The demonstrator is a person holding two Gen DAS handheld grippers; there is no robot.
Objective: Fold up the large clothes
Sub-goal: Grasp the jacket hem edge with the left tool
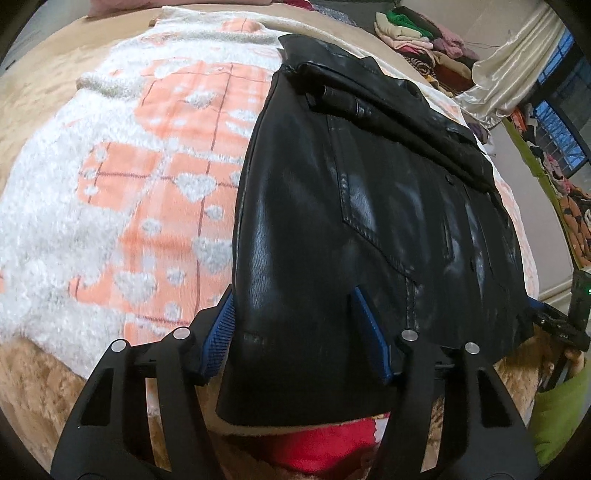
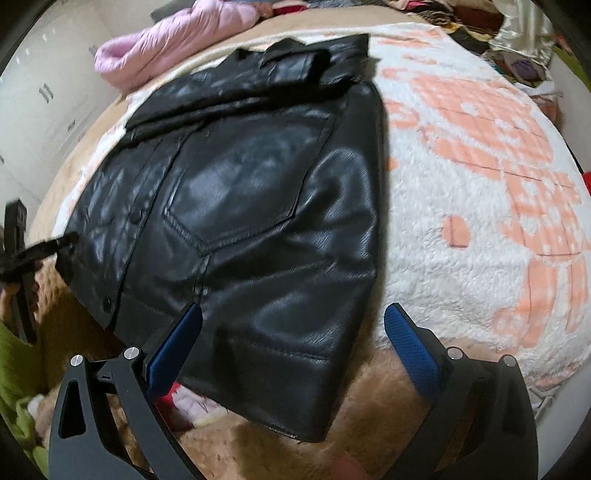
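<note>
One black leather jacket (image 1: 362, 206) lies spread flat on a fluffy white blanket (image 1: 74, 221) patterned with peach checks and pale hearts, and its near hem hangs past the blanket's edge onto the tan plush cover (image 1: 44, 387) beneath. The collar sits at the far end, with a sleeve folded across the upper part of the garment. A stitched patch pocket (image 2: 243, 177) shows on the front panel, with snap buttons (image 2: 136, 215) running down the placket beside it.

The left gripper (image 1: 295, 332) has its blue-padded fingers spread wide, one on each side of a hem corner of the jacket; the leather lies between the pads, but they do not press it together. The right gripper (image 2: 299, 339) is likewise spread apart, its fingers straddling the opposite hem corner, with one pad at the leather's edge and the other over the plush cover, clear of the jacket.

A pink puffy garment (image 2: 173, 40) lies beyond the collar at the bed's far side. A heap of mixed clothes (image 1: 417, 33) sits further off, near a cream satin curtain (image 1: 517, 70). Something red (image 1: 325, 446) shows under the near hem.
</note>
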